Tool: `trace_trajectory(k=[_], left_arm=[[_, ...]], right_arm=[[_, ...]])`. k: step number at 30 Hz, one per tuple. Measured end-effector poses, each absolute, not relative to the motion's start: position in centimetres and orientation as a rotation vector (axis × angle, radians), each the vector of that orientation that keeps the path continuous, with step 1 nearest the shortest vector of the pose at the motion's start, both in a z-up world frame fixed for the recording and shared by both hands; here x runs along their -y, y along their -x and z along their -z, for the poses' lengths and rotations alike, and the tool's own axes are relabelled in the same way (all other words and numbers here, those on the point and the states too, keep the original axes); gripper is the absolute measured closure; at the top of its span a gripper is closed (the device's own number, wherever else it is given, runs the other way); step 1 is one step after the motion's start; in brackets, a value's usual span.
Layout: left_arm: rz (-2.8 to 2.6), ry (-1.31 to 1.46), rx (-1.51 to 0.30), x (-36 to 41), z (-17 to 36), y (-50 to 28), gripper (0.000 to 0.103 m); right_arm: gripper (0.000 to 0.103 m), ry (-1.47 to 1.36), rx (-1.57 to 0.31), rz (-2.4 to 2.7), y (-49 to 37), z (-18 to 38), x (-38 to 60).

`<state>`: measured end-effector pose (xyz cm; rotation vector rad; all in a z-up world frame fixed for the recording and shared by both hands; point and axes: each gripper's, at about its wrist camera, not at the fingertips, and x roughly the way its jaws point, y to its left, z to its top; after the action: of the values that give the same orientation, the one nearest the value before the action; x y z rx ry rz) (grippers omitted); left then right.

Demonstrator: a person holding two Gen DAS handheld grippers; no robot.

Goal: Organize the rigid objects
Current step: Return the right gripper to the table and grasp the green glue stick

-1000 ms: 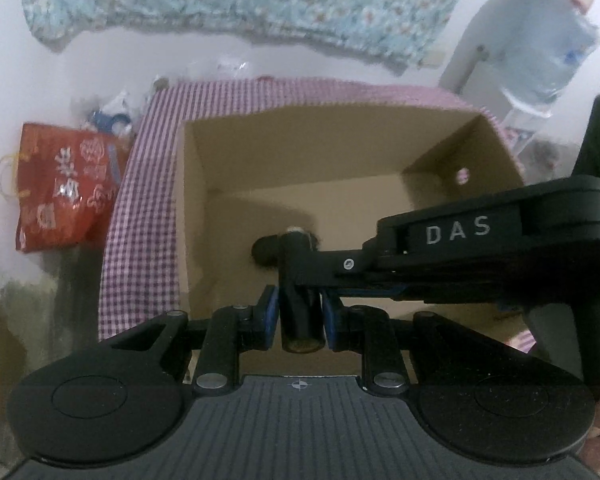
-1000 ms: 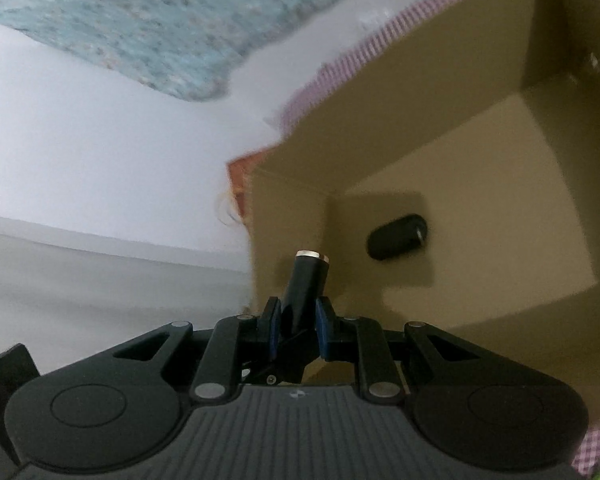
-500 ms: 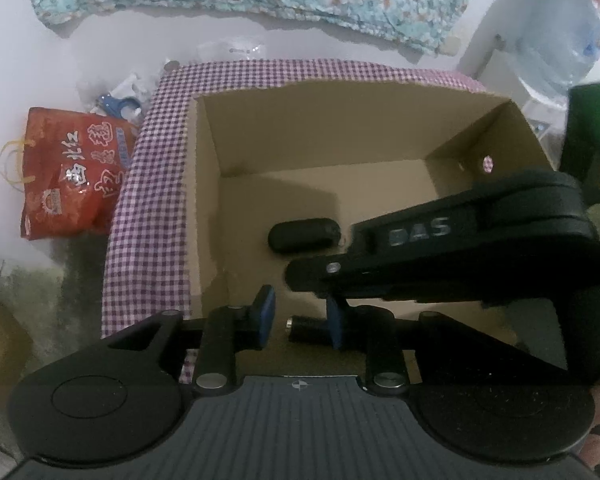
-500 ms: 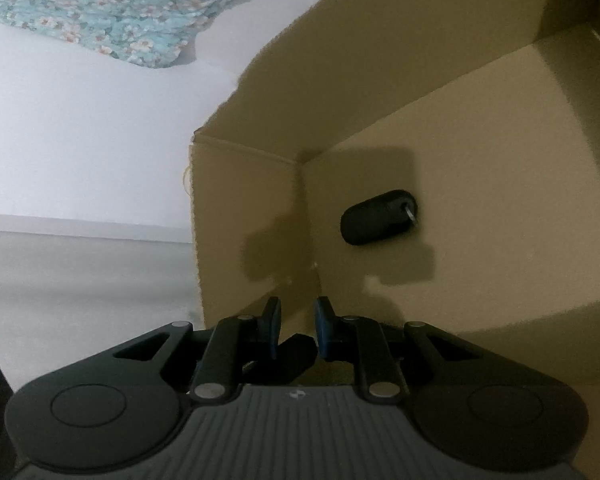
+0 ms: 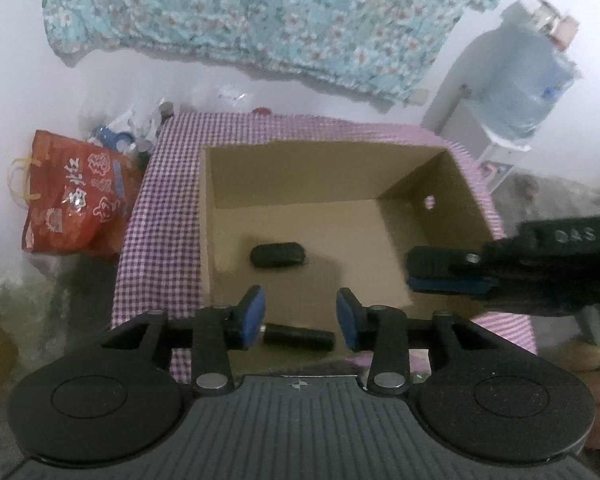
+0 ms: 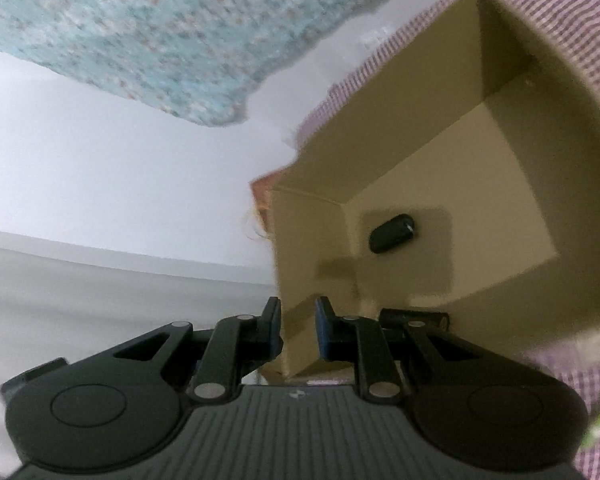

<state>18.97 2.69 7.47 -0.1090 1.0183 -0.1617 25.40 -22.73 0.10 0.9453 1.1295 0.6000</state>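
Now that the black cylinder (image 5: 298, 336) lies on its side on the box floor, at six o'clock of the cardboard box (image 5: 300, 168), it is no longer gripped as it was a second ago, when both tools pinched it upright over the opening. The left gripper (image 5: 300, 316) hangs above it with its blue-padded fingers spread wide and empty; the right gripper (image 6: 298, 326) has drawn off toward three o'clock in the left view, its fingers a narrow gap apart and holding nothing, straddling the box's near wall in its own view. I judge this item delivered, so the next piece can be fetched. A second dark thing, a rounded oblong case (image 5: 278, 255), rests flat near the box's centre, apart from the cylinder. The cylinder looks smooth and hard with a pale metal tip at nine o'clock; the case is matte and blunt-ended. The box is plain brown board with a small round hole in its right wall, standing on a purple checked cloth (image 5: 160, 216). A glossy red bag (image 5: 72, 196) sits at nine o'clock, and flowered teal fabric (image 5: 280, 20) hangs at twelve.
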Motion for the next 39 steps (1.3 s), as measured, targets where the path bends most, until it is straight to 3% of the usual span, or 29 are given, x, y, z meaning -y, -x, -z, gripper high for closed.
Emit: trace_trajectory(k=[8,16,27,32,39], left_arm=[[0.265,0.109,-0.964,-0.7,-9.5,-13.4,0.058],[0.389,0.038,-1.046,5.1,-5.1,-9.6,0.057],[0.452,-0.18,-1.099,14.1,4.2,-9.8,0.058],[0.429,-0.233,-1.074,15.7,6.4,-10.8,0.058],[0.435,-0.241,-1.107,16.7,8.2,-12.0,0.063]], right_arm=[[0.082,-0.964,-0.987,-0.549,-17.3,-0.9,29.6],[0.082,-0.953,-1.055,-0.341,-10.8,6.0,33.6],[0.082,-0.9,-1.132,-0.237,-12.3,11.7,33.6],[0.069,-0.893,-1.152,-0.231,-13.6,13.0,33.5],[0.069,-0.878,-1.182,-0.232,-15.3,15.0,32.8]])
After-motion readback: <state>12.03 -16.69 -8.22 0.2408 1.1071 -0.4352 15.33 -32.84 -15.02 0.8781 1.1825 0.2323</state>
